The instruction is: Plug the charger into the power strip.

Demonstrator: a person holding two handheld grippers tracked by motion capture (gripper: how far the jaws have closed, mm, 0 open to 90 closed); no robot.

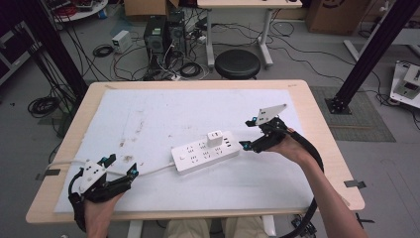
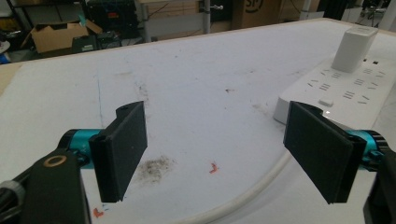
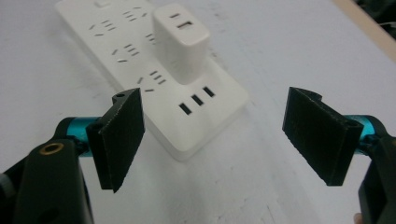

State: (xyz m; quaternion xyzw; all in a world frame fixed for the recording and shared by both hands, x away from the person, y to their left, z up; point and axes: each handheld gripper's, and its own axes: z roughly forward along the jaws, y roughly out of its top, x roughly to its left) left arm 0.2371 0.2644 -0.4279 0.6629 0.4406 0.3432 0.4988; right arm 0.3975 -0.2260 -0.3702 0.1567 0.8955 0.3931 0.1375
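A white power strip (image 1: 205, 151) lies near the middle of the table, with a white charger block (image 1: 214, 138) plugged into its right part. Its white cable (image 1: 148, 171) runs left toward the table's left edge. My right gripper (image 1: 247, 133) stands open just right of the strip's end; in the right gripper view the strip (image 3: 154, 70) and the charger (image 3: 181, 42) lie ahead of the gripper (image 3: 212, 135), between its spread jaws. My left gripper (image 1: 120, 165) is open at the front left, over the cable (image 2: 243, 196), with the strip (image 2: 341, 88) off to its right.
A white mat (image 1: 148, 119) with brown stains covers most of the wooden table (image 1: 322, 129). Beyond the far edge stand a black stool (image 1: 237, 63), computer towers (image 1: 161, 34) and tangled floor cables. A black frame post (image 1: 369, 49) rises at the right.
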